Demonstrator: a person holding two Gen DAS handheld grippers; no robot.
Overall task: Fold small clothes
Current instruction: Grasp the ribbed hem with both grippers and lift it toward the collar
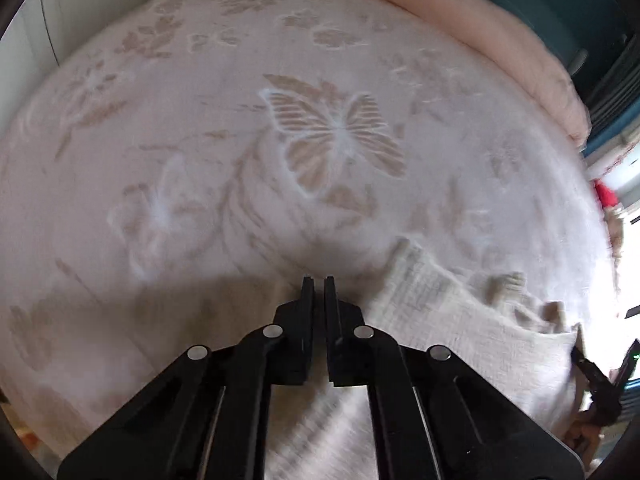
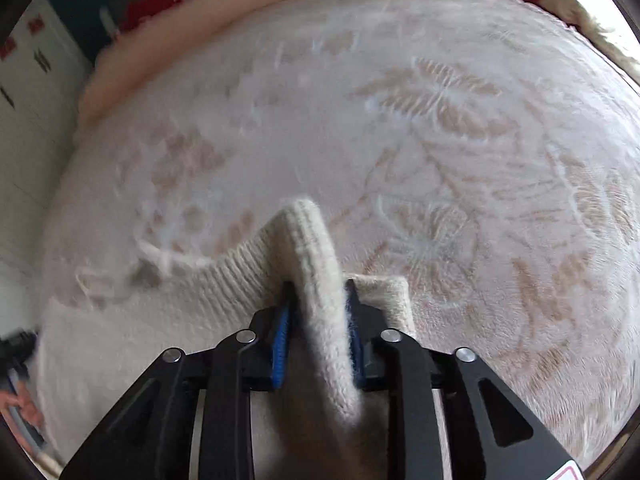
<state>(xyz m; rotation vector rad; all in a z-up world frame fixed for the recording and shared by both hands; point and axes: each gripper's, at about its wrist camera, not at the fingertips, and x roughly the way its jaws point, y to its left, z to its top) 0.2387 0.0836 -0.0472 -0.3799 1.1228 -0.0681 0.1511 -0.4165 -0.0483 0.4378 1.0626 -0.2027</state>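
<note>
Right gripper (image 2: 318,284): fingers pinching a ribbed cuff of the cream knit sweater (image 2: 312,248); the fold stands up between the blue pads. Left gripper (image 1: 318,280): fingers pressed together, tips at the sweater's edge, grip unclear. Sweater lies near the bed's front edge, long axis running between the grippers. Behind it, the butterfly-patterned blanket (image 1: 336,128). No legible writing. Only the left view shows the other gripper, blurred.
</note>
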